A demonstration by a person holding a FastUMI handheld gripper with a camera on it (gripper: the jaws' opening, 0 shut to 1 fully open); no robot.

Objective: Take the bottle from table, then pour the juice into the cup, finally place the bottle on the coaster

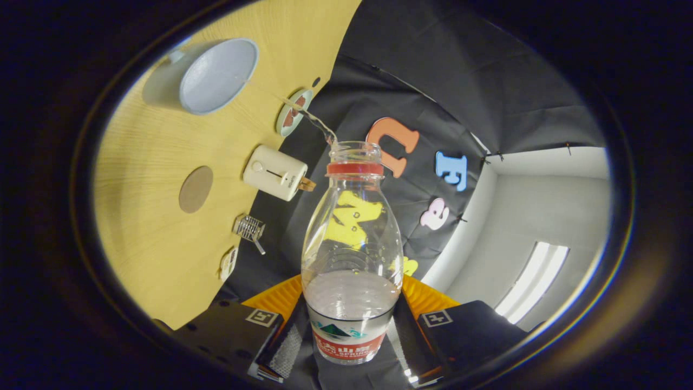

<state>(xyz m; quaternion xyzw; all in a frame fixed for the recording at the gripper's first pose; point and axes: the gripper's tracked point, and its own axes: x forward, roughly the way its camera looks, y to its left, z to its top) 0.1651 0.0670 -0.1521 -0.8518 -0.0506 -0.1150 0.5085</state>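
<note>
My gripper [351, 338] is shut on a clear plastic bottle [352, 254] with a red neck ring and no cap, both fingers pressing its labelled lower part. The bottle is tipped over, and clear liquid sits in its lower half. A thin stream of liquid [314, 120] leaves the mouth and arcs toward the pale blue cup [216, 76] on the wooden table [146, 227]. The round brown coaster [195, 189] lies flat on the table, nearer my fingers than the cup.
A cream box-shaped device [275, 173] lies at the table's edge beside the coaster. A small round dish [293, 111] sits beyond it near the cup. A little wire rack [249, 228] and a small white item [229, 263] lie along the same edge.
</note>
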